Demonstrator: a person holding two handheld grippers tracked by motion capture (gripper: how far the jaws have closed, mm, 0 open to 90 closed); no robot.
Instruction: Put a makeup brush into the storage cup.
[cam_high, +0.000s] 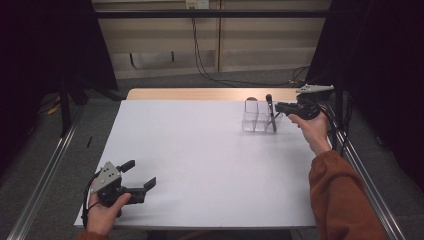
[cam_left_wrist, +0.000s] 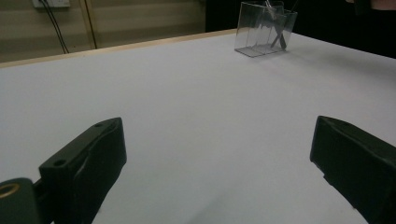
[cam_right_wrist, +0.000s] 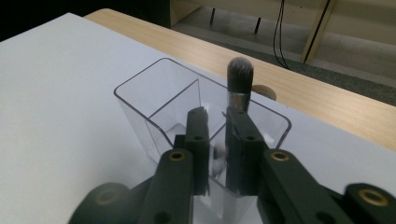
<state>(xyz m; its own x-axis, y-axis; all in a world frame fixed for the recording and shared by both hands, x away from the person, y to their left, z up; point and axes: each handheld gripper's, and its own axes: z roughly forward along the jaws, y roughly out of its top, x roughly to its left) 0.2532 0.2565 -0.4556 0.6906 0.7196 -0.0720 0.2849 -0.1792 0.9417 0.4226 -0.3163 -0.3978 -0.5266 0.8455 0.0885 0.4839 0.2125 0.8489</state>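
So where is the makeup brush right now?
In the high view, the makeup brush stands bristles-up in the right-hand compartment of the clear organizer at the table's far right, just beyond the right hand-held gripper.

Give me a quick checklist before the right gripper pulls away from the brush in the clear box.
1. Brush stands in the box, bristles up: ok.
2. Right gripper jaws apart, a small gap between them: ok.
3. Jaws clear of the brush handle: cannot tell, the handle runs down close behind the right jaw.
4. Box upright on the table: ok.
5. Left gripper open, holding nothing, far from the box: ok.
6. Brush leaning steadily in its compartment: cannot tell.
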